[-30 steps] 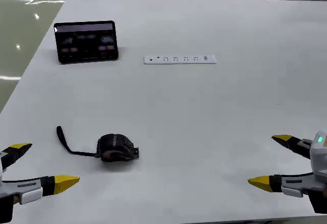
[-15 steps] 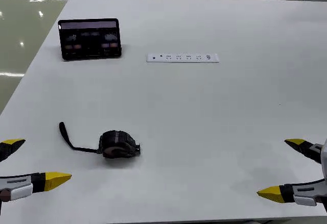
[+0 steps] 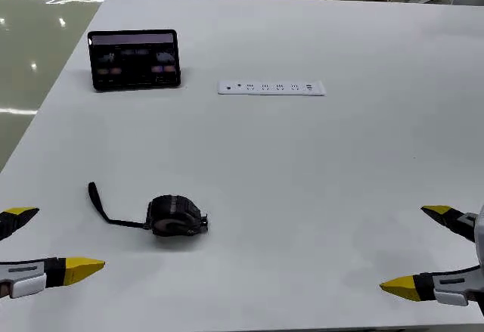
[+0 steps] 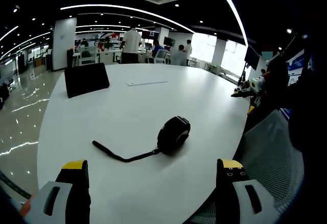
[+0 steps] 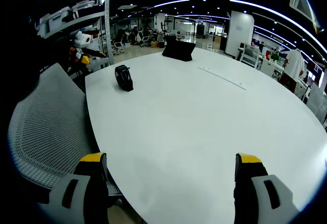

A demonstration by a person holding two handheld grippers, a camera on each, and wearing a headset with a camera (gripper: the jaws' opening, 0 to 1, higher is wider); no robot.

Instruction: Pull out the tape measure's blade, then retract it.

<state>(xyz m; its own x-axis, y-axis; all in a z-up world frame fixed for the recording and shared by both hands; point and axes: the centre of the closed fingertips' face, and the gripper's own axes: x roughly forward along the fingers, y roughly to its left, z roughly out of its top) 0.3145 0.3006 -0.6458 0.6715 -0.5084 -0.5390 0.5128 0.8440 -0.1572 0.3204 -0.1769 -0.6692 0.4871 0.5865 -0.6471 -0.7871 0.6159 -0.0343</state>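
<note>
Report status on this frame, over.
Left gripper open, empty. Right gripper open, empty. Tape measure lies untouched on table, not extended. Tablet, power strip far back, not in the way.

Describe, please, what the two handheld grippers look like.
The left gripper and the right gripper match: each has two slim black jaws ending in pointed yellow tips, with light grey moulded housing bearing a dark slot behind each tip.

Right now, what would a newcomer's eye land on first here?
The black tape measure lies on the white table, near left, with nothing gripping it. The left gripper and right gripper, both yellow-tipped, hover open at the near edge, far apart. Farther back sit a dark tablet and a white power strip.
</note>
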